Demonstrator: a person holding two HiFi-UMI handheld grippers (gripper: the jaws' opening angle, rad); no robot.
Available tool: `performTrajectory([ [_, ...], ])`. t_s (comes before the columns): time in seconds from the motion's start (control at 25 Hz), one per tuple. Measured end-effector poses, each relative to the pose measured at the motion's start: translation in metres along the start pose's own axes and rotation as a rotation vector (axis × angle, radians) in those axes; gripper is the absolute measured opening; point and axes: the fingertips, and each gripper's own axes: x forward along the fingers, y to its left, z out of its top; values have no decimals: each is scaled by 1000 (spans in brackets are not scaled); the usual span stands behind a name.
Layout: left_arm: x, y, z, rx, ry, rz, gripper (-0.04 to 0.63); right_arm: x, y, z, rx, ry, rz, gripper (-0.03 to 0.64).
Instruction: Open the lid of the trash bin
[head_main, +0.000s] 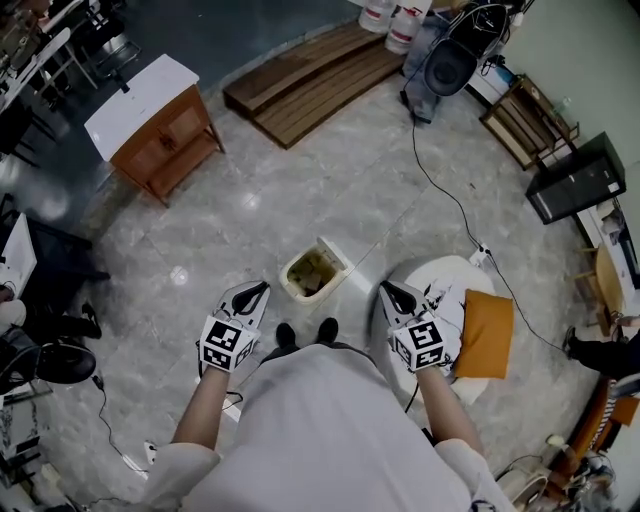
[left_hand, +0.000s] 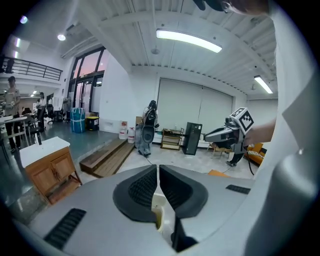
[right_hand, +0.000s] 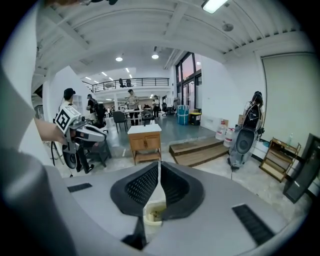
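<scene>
A small cream trash bin (head_main: 313, 272) stands on the marble floor just ahead of the person's shoes (head_main: 305, 332). Its inside shows, with brownish rubbish in it, and its pale lid (head_main: 336, 254) is tilted up at the far right side. My left gripper (head_main: 262, 288) hovers to the bin's left and my right gripper (head_main: 384, 288) to its right, both apart from it and above floor level. Each has its jaws shut with nothing between them. In the left gripper view the bin (left_hand: 157, 214) peeks out below the closed jaws; in the right gripper view the bin (right_hand: 155, 213) does too.
A wooden cabinet with a white top (head_main: 158, 120) stands far left. A low wooden platform (head_main: 312, 82) lies at the back. A white seat with an orange cushion (head_main: 487, 330) sits close on the right. A black cable (head_main: 448, 200) runs across the floor.
</scene>
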Motion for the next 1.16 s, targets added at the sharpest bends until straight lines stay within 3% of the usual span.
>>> performTrajectory([
  [1.16,0,-1,1,-16,-19,15,21,-4,-6,7,4,-41,-14,38],
])
